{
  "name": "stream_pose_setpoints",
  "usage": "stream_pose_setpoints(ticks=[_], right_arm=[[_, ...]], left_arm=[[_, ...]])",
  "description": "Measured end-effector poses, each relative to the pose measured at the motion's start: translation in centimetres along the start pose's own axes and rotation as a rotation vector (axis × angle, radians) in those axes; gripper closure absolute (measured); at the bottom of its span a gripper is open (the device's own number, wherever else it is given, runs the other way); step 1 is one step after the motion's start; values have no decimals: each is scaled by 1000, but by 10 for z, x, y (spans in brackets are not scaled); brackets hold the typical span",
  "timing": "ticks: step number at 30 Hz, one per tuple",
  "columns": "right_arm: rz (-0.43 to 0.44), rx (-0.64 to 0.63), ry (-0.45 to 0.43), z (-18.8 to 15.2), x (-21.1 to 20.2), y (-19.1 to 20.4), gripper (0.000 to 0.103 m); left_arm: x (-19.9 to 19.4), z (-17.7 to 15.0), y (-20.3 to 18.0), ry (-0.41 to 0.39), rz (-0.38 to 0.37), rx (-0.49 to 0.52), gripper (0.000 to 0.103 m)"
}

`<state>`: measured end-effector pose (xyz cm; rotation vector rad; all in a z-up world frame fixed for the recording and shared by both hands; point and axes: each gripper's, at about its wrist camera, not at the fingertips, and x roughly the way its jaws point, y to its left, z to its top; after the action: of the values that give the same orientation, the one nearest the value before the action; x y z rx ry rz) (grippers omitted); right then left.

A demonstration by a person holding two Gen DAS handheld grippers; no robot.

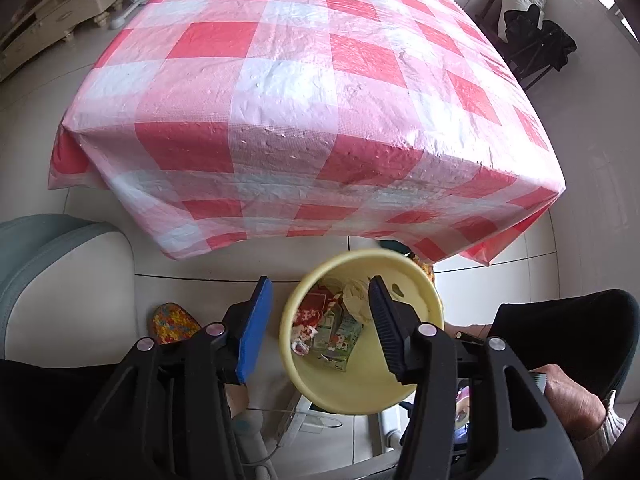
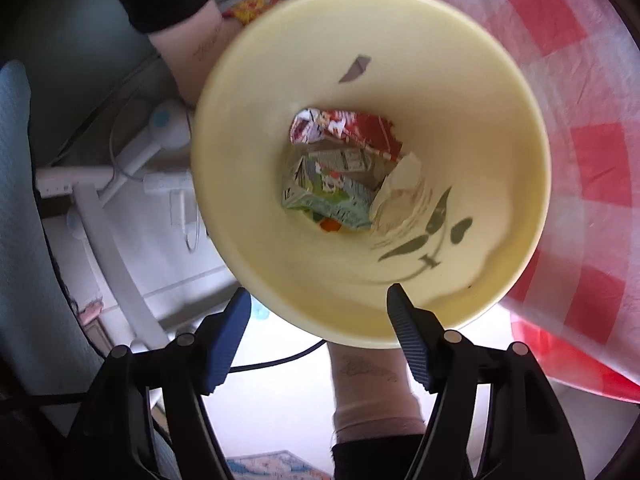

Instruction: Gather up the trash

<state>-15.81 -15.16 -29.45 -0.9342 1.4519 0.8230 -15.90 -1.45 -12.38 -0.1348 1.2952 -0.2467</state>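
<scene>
1. We see a pale yellow round plastic waste bin (image 1: 416, 288) standing on the tiled floor just in front of the table draped in a red-and-white checked plastic cloth (image 1: 280, 92).
2. In the bin, from left to right in our right wrist view, lie a crumpled green-and-white drink carton (image 2: 324, 192), a crushed red-and-white carton (image 2: 352, 128) beside and above it, and a wad of cream-coloured paper (image 2: 396, 196) against the wall.
3. A small orange scrap (image 2: 330, 225) peeks from under the green carton; we cannot tell what it is.
4. Dark marks on the bin's inner wall (image 2: 424, 240) are too blurred for us to read.
5. Our left gripper (image 1: 320, 292) hangs over the bin's near-left rim with its jaws parted about halfway; the blue-padded finger sits outside the rim, the black ribbed one above the opening, and nothing is between them.
6. Our right gripper (image 2: 318, 298) points straight down over the bin's near edge, jaws spread wide and holding nothing, with the rim lying between the two fingers in view.
</scene>
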Motion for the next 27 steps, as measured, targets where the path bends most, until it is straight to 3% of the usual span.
stream_pose_setpoints(ticks=[6, 11, 15, 20, 23, 27], right_arm=[[-53, -4, -117, 17, -26, 3, 36], [-174, -4, -222, 4, -75, -10, 35], [-338, 46, -341, -21, -123, -34, 26], [-580, 147, -430, -59, -164, -71, 20], [-671, 247, -514, -80, -198, -80, 14], [-776, 418, -626, -98, -235, -78, 8]], left_arm=[[0, -3, -1, -4, 30, 22, 53], [-17, -2, -7, -114, 86, 52, 47], [-28, -1, -20, -211, 155, 111, 42], [-50, -2, -38, -348, 245, 168, 26], [-70, -6, -44, -427, 279, 177, 14], [-103, -16, -53, -525, 288, 140, 8]])
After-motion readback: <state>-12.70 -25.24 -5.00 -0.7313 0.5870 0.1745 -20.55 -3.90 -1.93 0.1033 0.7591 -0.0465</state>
